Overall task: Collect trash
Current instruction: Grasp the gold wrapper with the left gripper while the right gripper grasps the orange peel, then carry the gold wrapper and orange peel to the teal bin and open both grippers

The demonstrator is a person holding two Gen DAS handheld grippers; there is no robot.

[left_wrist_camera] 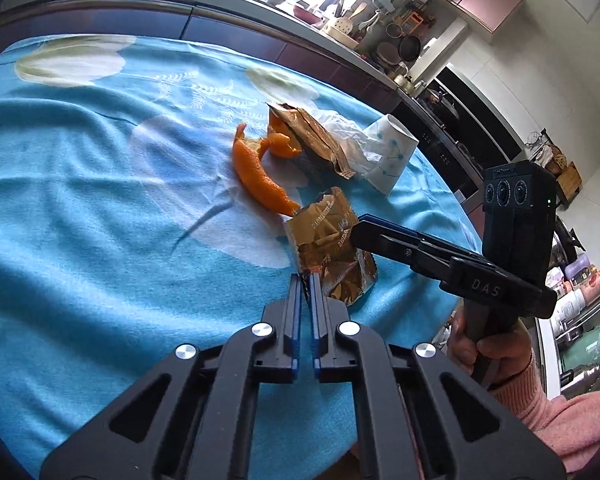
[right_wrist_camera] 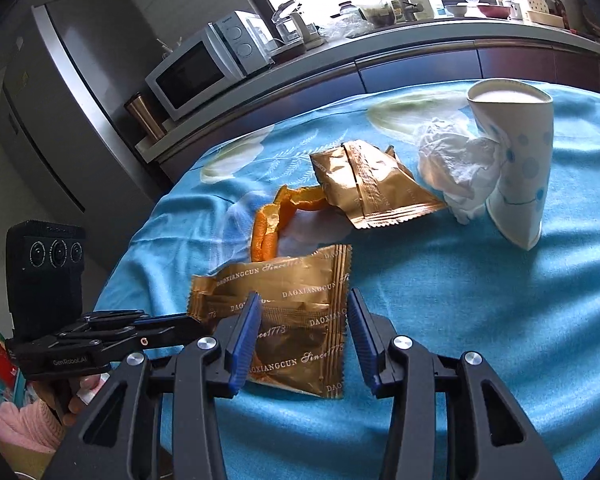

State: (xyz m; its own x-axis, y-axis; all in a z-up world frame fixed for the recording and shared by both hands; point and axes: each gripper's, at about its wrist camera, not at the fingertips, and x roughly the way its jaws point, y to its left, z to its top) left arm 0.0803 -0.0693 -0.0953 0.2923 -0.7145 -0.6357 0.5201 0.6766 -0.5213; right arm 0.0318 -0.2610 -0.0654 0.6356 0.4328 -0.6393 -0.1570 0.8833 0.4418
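With the left gripper (left_wrist_camera: 305,280) jaws clamped on the crinkled gold foil wrapper (right_wrist_camera: 292,320) edge, the right gripper (right_wrist_camera: 300,336) jaws, apart astride it, should close squarely before lifting.

A home kitchen: microwave (right_wrist_camera: 208,64) and steel fridge (right_wrist_camera: 56,92) at upper left, cluttered counter (right_wrist_camera: 380,46) under a bright window along the top, pans (left_wrist_camera: 410,46) hanging at upper right.

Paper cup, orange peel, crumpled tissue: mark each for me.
paper cup (right_wrist_camera: 520,184), right wrist view, on its side wall
orange peel (left_wrist_camera: 260,180), left wrist view, on the long strip
crumpled tissue (right_wrist_camera: 456,168), right wrist view, on its bunched middle
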